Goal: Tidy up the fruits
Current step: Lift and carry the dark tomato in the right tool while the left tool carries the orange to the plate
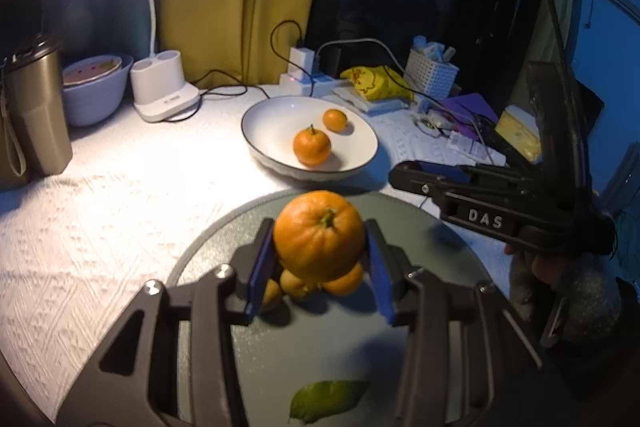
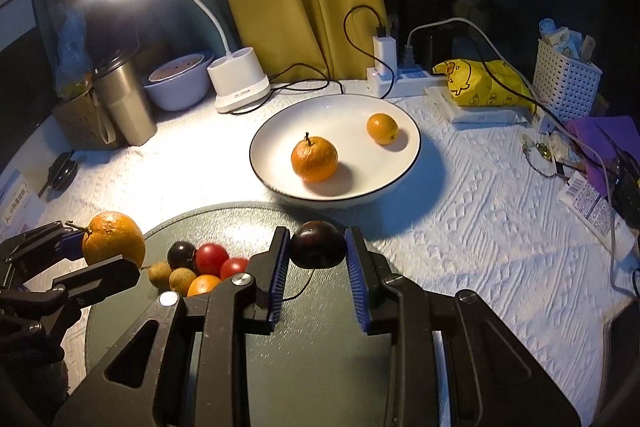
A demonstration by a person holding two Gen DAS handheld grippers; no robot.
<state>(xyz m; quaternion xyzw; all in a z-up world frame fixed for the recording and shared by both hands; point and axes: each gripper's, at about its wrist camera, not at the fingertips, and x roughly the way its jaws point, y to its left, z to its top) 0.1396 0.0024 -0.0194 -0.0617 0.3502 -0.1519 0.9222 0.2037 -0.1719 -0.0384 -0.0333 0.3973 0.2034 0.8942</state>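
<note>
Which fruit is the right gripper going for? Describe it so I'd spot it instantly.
Start at the white bowl, then come nearer to the dark round tray. On its far edge, between the right gripper fingers, lies a dark plum, the largest dark fruit, apart from the small pile.

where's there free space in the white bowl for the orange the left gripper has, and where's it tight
The white bowl has bare floor along its left side and back, between its rim and the stemmed orange; the small orange sits back right. The orange is in the left gripper. Tight: the fruit cluster on the dark tray, and the cables and clutter right of the bowl.
</note>
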